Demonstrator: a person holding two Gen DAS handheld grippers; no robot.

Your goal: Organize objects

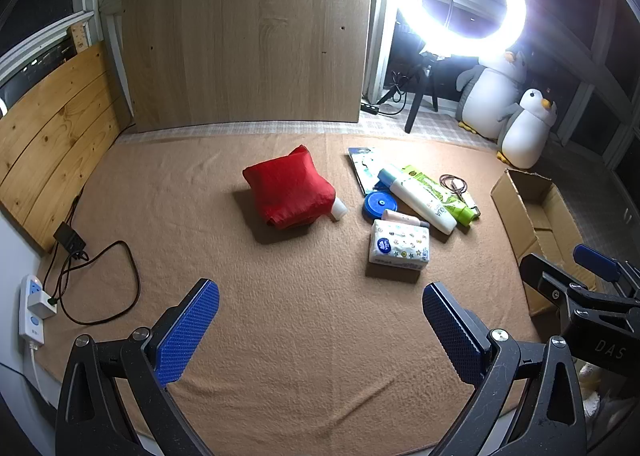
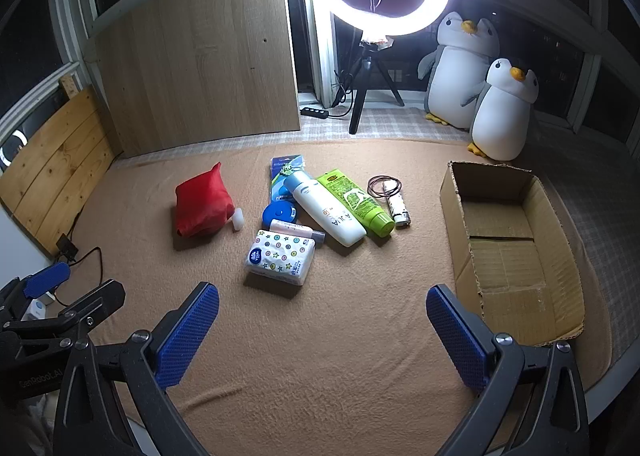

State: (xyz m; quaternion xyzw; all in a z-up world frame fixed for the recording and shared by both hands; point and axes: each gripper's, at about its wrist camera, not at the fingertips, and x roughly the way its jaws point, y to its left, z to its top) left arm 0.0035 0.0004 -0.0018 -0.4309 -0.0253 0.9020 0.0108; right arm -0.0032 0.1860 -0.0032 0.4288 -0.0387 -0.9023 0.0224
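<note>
Both the left gripper (image 1: 320,330) and the right gripper (image 2: 322,332) hover wide open and empty above the tan blanket (image 2: 320,356), short of the star-patterned tissue pack (image 2: 280,256).

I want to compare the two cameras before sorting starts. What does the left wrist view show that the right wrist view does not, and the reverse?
Only the left wrist view: the white power strip with its plugged-in adapter, at the blanket's left edge.

Only the right wrist view: the full inside of the cardboard box, which holds nothing.

Both: the red pouch, the tissue pack, the white bottle, the green tube, two plush penguins, and both hand-held grippers, left and right, open and holding nothing.
</note>
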